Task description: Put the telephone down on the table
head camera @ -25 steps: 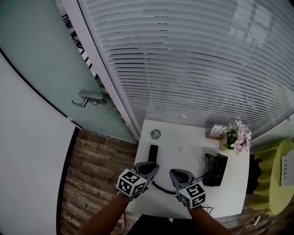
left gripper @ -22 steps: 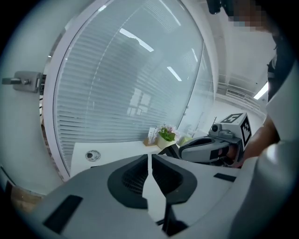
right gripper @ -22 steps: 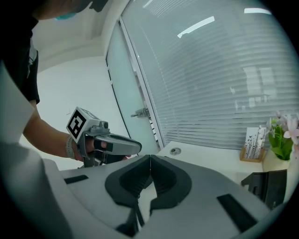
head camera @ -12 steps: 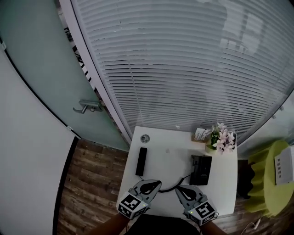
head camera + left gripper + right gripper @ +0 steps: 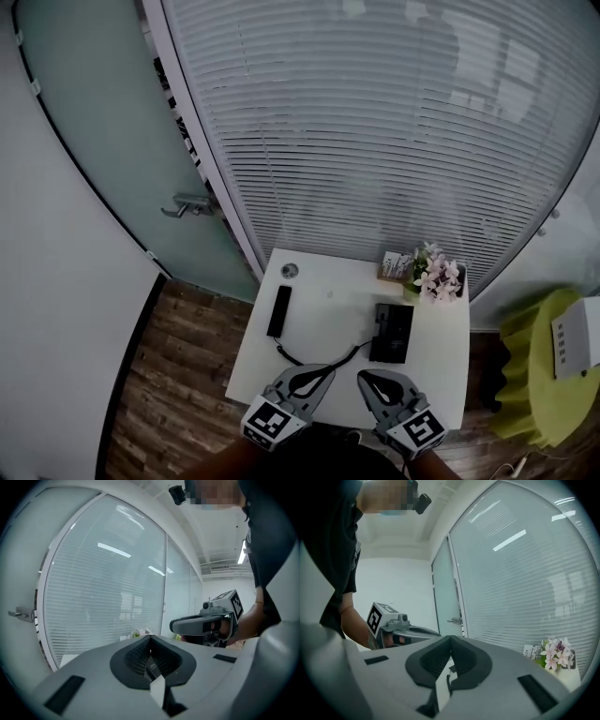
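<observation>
Black telephone handset [image 5: 278, 310] lies flat near the left edge of the white table [image 5: 328, 300], its cord [image 5: 319, 359] curling across to the base unit [image 5: 392, 332] on the right, with pink flowers [image 5: 436, 276] beyond it. I hold both tongs above the table's near edge, touching nothing: left gripper [image 5: 325, 370] and right gripper [image 5: 364, 377] each have jaws pressed together, empty.
</observation>
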`<state>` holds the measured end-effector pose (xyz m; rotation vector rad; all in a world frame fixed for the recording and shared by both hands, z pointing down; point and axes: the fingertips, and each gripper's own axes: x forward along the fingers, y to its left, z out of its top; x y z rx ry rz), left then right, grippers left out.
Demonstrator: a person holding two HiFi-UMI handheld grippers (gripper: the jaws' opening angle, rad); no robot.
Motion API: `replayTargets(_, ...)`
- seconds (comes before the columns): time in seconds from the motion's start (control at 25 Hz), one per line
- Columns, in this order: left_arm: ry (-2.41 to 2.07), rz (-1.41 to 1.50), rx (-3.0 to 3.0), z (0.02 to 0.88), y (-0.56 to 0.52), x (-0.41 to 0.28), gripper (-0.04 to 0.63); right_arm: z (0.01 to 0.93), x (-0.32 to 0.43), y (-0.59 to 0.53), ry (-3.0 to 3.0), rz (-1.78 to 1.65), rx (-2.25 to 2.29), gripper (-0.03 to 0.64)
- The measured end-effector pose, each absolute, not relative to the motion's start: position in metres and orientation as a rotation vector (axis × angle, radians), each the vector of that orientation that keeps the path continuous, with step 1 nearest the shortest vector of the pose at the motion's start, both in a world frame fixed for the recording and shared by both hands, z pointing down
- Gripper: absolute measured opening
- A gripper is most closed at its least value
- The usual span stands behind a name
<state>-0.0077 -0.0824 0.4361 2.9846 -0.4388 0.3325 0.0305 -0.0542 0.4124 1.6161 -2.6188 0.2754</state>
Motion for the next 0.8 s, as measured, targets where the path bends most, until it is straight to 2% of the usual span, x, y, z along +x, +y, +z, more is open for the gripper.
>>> replayTargets(0.56,-0.509,0.144,3.046,0.406,-0.026,-0.003,0.009,0.396,0.029,-0.007,-2.681,0.154,1.578,0.021)
replayTargets(0.8,-0.524,0.150,3.049,0.403,-0.021,-0.011,0.009,0.390,0.028,-0.002,-2.689,0.145,1.591,0.021)
